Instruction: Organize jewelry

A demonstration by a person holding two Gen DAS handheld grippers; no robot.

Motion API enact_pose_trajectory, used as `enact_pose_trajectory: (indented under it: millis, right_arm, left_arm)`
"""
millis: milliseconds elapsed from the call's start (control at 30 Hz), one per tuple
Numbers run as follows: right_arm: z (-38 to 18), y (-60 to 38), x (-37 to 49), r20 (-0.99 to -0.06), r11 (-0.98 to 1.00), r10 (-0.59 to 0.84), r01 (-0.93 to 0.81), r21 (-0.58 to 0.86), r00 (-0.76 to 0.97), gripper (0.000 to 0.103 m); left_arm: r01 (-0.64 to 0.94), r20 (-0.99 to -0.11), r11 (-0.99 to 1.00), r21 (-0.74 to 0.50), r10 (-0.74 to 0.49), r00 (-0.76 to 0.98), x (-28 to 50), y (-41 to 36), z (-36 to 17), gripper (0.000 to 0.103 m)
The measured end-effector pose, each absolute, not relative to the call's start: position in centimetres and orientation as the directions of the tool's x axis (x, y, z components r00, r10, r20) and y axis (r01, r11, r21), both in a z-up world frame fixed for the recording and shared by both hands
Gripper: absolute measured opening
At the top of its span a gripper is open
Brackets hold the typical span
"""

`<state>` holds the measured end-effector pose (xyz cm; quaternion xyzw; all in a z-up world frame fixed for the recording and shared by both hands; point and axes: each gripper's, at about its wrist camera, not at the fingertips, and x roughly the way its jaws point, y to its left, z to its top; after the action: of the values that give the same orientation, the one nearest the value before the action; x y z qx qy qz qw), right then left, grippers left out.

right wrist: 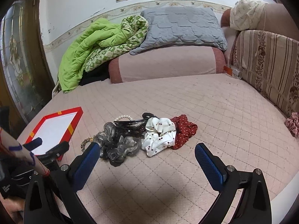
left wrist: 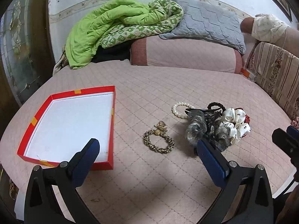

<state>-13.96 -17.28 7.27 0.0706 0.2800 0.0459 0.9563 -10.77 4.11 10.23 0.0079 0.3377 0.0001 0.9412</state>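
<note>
Left gripper (left wrist: 147,145): jaws wide apart, holding nothing, above the pink quilted bed (left wrist: 168,85).
Right gripper (right wrist: 146,150): jaws also wide apart, holding nothing.
Leopard bracelet (left wrist: 158,142): on the bed, between the red box (left wrist: 112,130) and the pile.
Pile: grey scrunchie (right wrist: 117,147), white dotted scrunchie (right wrist: 158,136), red scrunchie (right wrist: 185,128), touching.
Pearl bracelet (left wrist: 179,108): behind the pile.

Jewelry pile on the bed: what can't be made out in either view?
- Pearl bracelet: right wrist view, mostly hidden behind the black hair clips.
- Leopard-print band: right wrist view, largely covered by a right claw finger; whole in the left view.
- Red dotted scrunchie: left wrist view, only an edge shows behind the white scrunchie.
- Gold piece: too small to identify.
</note>
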Motion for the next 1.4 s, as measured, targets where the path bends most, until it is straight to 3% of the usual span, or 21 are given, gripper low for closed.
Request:
enact_pose_trajectory:
  millis: [467, 700, 1300, 1400]
  right_arm:
    - [7.2, -16.4, -13.8, -0.541, 0.989, 0.123, -0.058, 0.136, 0.832, 0.103]
    - [7.3, -16.7, -13.7, -0.544, 0.988, 0.126, -0.056, 0.144, 0.83, 0.103]
    - [7.3, -16.7, -13.7, -0.546, 0.988, 0.128, -0.061, 0.141, 0.828, 0.103]
    - [7.3, -16.7, -13.7, -0.546, 0.988, 0.13, -0.06, 0.144, 0.827, 0.103]
  left_arm:
    - [-0.025, -0.632, 0.997, -0.071, -0.026, 0.775, -10.8, 5.4, 9.8, 0.103]
    - [-0.031, -0.632, 0.999, -0.012, 0.017, 0.775, -10.9, 4.8, 10.0, 0.103]
    - [-0.039, -0.62, 0.999, -0.029, 0.013, 0.784, -10.7, 4.6, 9.6, 0.103]
    - [-0.002, -0.637, 0.998, -0.058, -0.035, 0.77, -10.1, 5.1, 9.3, 0.103]
